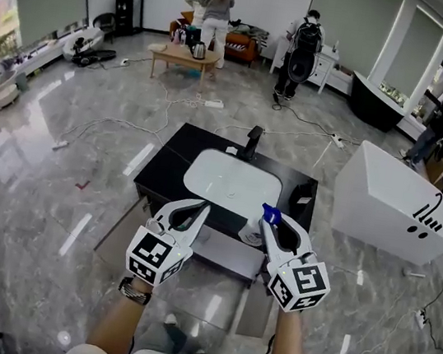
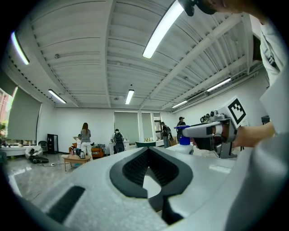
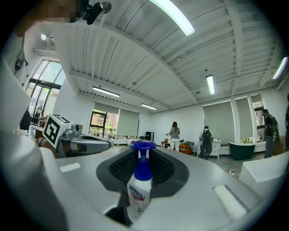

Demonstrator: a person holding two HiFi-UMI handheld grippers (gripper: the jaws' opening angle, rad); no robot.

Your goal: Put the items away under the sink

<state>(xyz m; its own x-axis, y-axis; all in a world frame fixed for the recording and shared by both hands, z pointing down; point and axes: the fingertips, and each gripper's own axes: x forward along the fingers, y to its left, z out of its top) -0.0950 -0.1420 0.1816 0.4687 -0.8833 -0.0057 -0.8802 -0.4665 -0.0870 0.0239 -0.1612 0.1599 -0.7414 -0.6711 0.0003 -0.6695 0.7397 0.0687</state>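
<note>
Right, I have both grippers level in front of me, side by side above the near edge of the black rectangular worktop (image 1: 169,164). The right hand-held gripper (image 1: 275,219) is clenched on a white plastic spray bottle with a blue pump top (image 1: 271,214). In the right gripper view the bottle stands upright between the ribbed black pads (image 3: 165,169), with its blue top level with the jaw tips and its label facing the camera. The left hand-held gripper (image 1: 200,208) is closed with nothing in it. In the left gripper view its curved black pads meet at the tips and only an empty gap shows behind them.

From where the grippers hang, the white oval sink basin (image 1: 225,182) set into the worktop lies at 12 o'clock, and the black tap (image 1: 252,142) stands at the basin's far rim. A big white angular block (image 1: 392,203) sits on the grey marble floor (image 1: 79,183) at 2 o'clock. Far off at 11 o'clock a person stands by a low wooden table (image 1: 184,54), and another person wearing a backpack stands at about 12 o'clock.
</note>
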